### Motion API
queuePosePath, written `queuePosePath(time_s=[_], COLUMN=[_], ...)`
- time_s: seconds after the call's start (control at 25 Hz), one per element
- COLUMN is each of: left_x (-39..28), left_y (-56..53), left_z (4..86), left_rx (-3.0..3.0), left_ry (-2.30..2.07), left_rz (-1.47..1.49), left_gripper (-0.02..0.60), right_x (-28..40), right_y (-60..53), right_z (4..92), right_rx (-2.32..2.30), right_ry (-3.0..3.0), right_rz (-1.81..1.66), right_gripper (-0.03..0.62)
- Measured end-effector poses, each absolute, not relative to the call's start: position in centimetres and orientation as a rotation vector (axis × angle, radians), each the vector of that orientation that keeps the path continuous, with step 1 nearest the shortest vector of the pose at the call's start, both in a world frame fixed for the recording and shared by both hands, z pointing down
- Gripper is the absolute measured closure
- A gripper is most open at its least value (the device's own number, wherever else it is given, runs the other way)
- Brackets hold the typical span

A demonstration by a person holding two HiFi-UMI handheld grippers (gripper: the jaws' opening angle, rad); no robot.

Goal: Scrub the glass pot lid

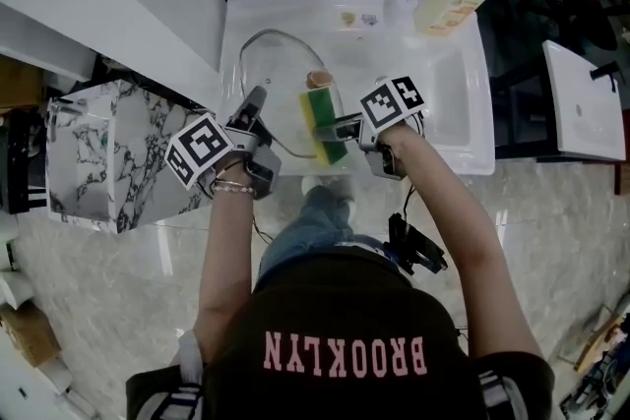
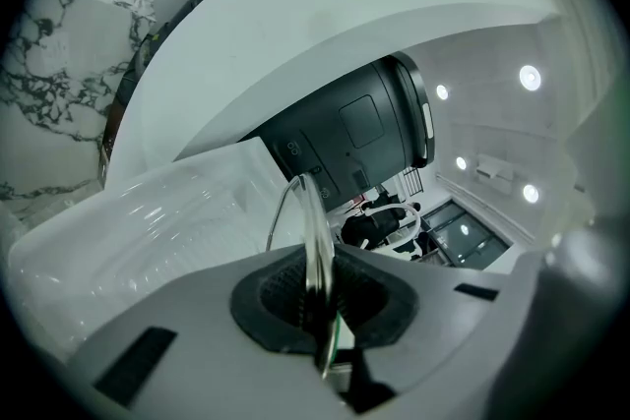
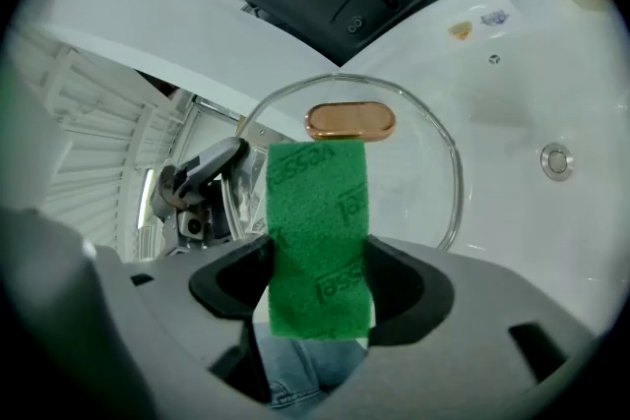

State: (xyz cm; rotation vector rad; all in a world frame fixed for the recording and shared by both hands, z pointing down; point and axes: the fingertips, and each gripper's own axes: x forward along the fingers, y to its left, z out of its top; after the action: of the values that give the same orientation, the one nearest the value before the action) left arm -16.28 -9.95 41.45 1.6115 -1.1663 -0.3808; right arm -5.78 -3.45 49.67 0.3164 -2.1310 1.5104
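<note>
Glass pot lid (image 1: 279, 74): clear, round, metal-rimmed, with a copper-toned knob (image 3: 349, 121). Held over white sink (image 1: 448, 103).
Left gripper (image 1: 254, 105): jaws pinch the lid's rim (seen edge-on).
Right gripper (image 1: 342, 125): jaws clamp green-and-yellow sponge (image 1: 322, 118) just beside the knob.

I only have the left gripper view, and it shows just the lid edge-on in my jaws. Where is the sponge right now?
Observer: The right gripper is shut on the sponge, with its green scouring side toward that gripper's camera.
Operator: Is it near the knob?
Observer: Yes. The sponge's far end sits just below the copper-coloured knob, in front of the glass pot lid. I cannot confirm that it touches the glass.
Operator: Any soap at hand?
Observer: A pump soap bottle stands at the far right corner of the white sink.
</note>
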Motion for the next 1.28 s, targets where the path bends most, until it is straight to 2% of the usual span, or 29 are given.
queuePosePath(time_s=[0.64,1.08,1.28], left_x=[-17.4,-16.8,-17.1], left_y=[-9.9,-10.4,-10.5], left_z=[41.2,41.4,41.9], left_rx=[1.588,1.608,1.595], left_ry=[-1.104,-1.102,-1.105], left_rz=[-0.368,-0.321,-0.316], left_gripper=[0.56,0.559,0.558], right_x=[-2.4,0.4,1.4], right_y=[-8.3,-16.2,-17.8], right_z=[56.5,60.9,56.6], right_rx=[0.046,0.393,0.49], right_ry=[-2.185,-2.081,-2.156], right_rz=[1.038,0.848,0.817], right_gripper=[0.312,0.313,0.313])
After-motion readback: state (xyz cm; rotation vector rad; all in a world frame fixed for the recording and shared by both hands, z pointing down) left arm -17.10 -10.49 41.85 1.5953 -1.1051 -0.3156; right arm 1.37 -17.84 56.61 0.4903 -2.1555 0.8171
